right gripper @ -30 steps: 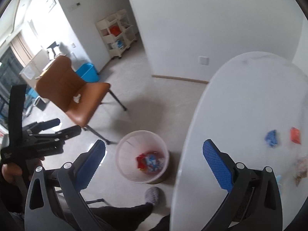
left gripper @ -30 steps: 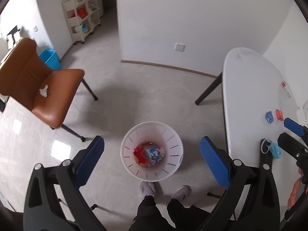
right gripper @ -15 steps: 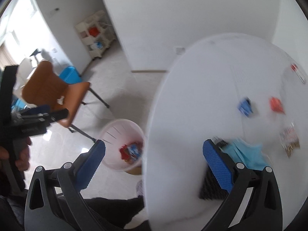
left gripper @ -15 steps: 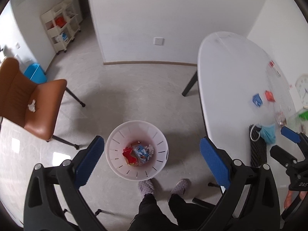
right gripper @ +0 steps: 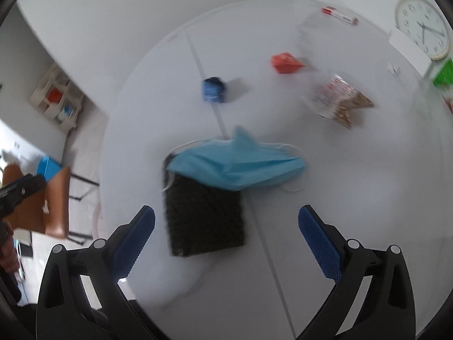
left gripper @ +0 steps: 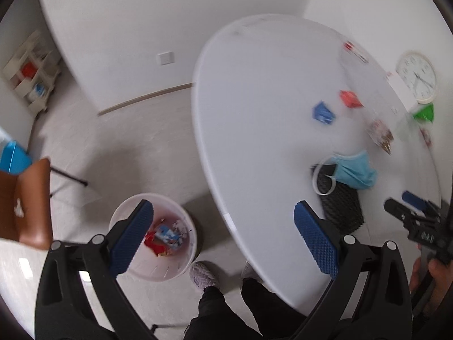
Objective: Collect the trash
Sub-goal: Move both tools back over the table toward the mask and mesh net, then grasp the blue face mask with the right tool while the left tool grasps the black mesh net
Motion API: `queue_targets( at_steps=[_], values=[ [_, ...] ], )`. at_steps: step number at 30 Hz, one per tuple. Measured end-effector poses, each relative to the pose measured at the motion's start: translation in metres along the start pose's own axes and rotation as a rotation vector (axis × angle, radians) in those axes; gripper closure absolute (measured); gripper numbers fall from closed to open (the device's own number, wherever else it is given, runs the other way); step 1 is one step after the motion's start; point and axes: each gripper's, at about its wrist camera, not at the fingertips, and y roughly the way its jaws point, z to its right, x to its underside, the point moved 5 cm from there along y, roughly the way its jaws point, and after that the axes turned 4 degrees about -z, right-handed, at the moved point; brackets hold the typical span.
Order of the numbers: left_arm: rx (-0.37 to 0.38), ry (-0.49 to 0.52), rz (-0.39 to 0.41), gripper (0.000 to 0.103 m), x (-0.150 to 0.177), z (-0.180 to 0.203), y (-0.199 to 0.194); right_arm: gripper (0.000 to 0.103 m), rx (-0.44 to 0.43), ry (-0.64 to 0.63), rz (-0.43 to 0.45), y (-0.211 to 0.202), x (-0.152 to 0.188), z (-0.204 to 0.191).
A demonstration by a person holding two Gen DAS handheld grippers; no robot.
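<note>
Right gripper point(right gripper: 226, 235) agape, empty, above white table point(right gripper: 354, 198); blue face mask point(right gripper: 237, 167) dead ahead between fingertips, long axis crosswise, draped over black pad point(right gripper: 203, 218). Left gripper point(left gripper: 223, 235) agape, farther, beside wastebasket point(left gripper: 187, 266).

Black pad point(right gripper: 205, 215) top edge hidden under mask point(right gripper: 237, 165) – frames motion-blurred

Nothing here reads clearly: the wall clock point(right gripper: 423, 30) leaning on the surface point(right gripper: 354, 198) carries a ring of numerals too blurred to make out, and the print on the snack packet point(right gripper: 341, 100) is smeared
</note>
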Motion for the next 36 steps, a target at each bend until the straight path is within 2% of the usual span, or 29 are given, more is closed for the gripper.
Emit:
queue_targets(
  at_steps=[5, 8, 10, 12, 16, 19, 21, 26, 31, 33, 34, 36],
  values=[
    [0.018, 0.084, -0.024, 0.008, -0.007, 0.036, 0.012, 0.004, 0.045, -0.083, -0.016, 0.028, -0.019, 0.009],
    [0.030, 0.113, -0.042, 0.008, -0.005, 0.050, 0.017, 0.016, 0.055, -0.198, -0.053, 0.051, -0.026, 0.003],
    [0.062, 0.129, -0.061, 0.008, -0.001, 0.061, 0.023, 0.037, 0.045, -0.239, -0.080, 0.064, -0.030, 0.000],
    [0.092, 0.146, -0.087, 0.008, 0.003, 0.071, 0.031, 0.047, 0.008, -0.263, -0.106, 0.070, -0.031, 0.000],
    [0.180, 0.150, -0.137, 0.008, 0.008, 0.094, 0.051, 0.075, -0.074, -0.246, -0.117, 0.069, -0.041, 0.006],
    [0.219, 0.147, -0.176, 0.008, 0.012, 0.115, 0.071, 0.085, -0.165, -0.190, -0.117, 0.064, -0.045, 0.016],
    [0.205, 0.164, -0.189, 0.008, 0.012, 0.130, 0.083, 0.088, -0.215, -0.142, -0.100, 0.056, -0.048, 0.025],
    [0.182, 0.192, -0.214, 0.010, 0.008, 0.158, 0.102, 0.088, -0.267, -0.062, -0.021, 0.025, -0.056, 0.050],
    [0.153, 0.147, -0.265, 0.028, 0.005, 0.172, 0.123, 0.088, -0.262, -0.030, 0.049, -0.004, -0.058, 0.070],
    [0.130, 0.106, -0.301, 0.044, 0.008, 0.170, 0.132, 0.088, -0.256, -0.024, 0.068, -0.014, -0.058, 0.076],
    [0.126, 0.095, -0.286, 0.046, 0.007, 0.170, 0.131, 0.088, -0.251, -0.023, 0.071, -0.015, -0.058, 0.078],
    [0.114, 0.089, -0.290, 0.058, 0.008, 0.170, 0.131, 0.088, -0.234, -0.021, 0.079, -0.016, -0.054, 0.077]
  ],
)
